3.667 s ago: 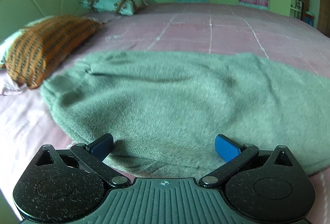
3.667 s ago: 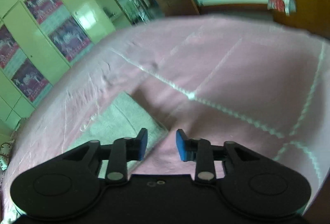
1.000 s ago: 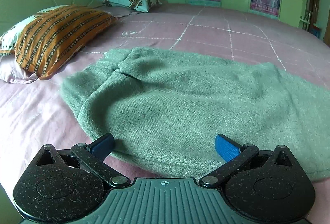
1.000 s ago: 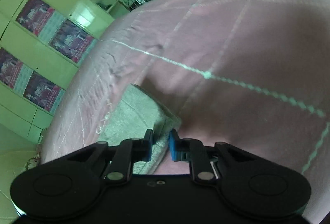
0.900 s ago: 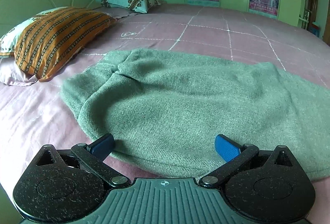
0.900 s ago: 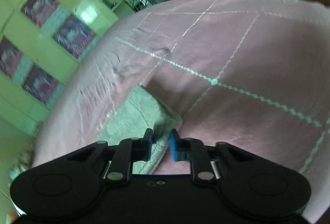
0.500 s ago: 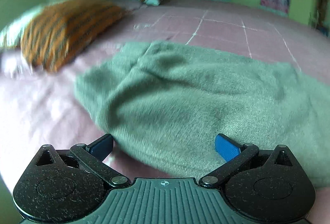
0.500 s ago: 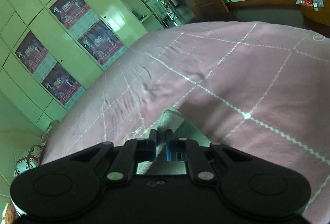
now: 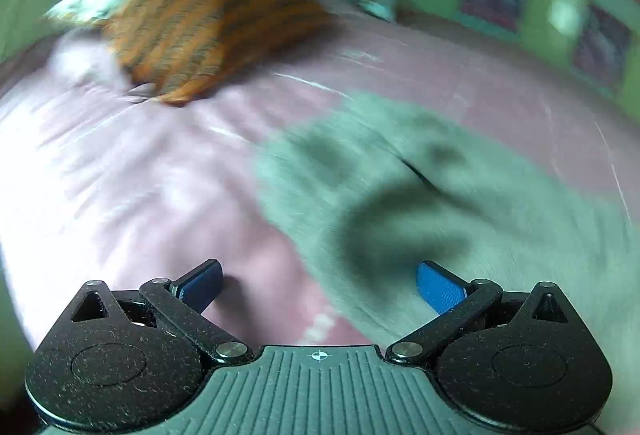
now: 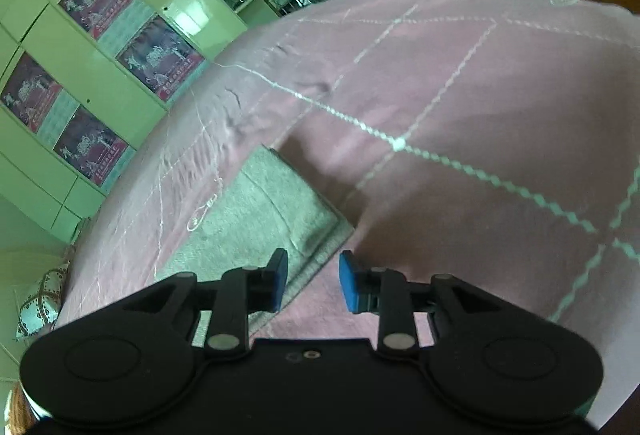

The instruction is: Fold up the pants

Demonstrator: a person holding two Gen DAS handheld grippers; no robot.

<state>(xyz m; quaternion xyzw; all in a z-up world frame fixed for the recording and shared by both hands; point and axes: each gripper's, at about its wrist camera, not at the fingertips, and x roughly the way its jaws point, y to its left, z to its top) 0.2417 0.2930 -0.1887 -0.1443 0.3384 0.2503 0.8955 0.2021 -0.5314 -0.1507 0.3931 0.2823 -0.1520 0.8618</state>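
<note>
Grey-green knitted pants (image 9: 460, 203), soft and fuzzy, flat on pink quilted bed sheet (image 9: 132, 195); hem end (image 10: 260, 219) at 11 o'clock of right tool (image 10: 313, 281), jaws opening, nothing clamped. Left tool (image 9: 320, 281) spread wide, empty. Orange striped pillow (image 9: 208, 23) at 11 o'clock, blurred.

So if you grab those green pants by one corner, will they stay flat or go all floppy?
Probably floppy: the green pants are soft knit, already dented and creased. They look thick, so they would likely hang heavily, and the fuzzy surface probably would not slip from the fingers.
</note>
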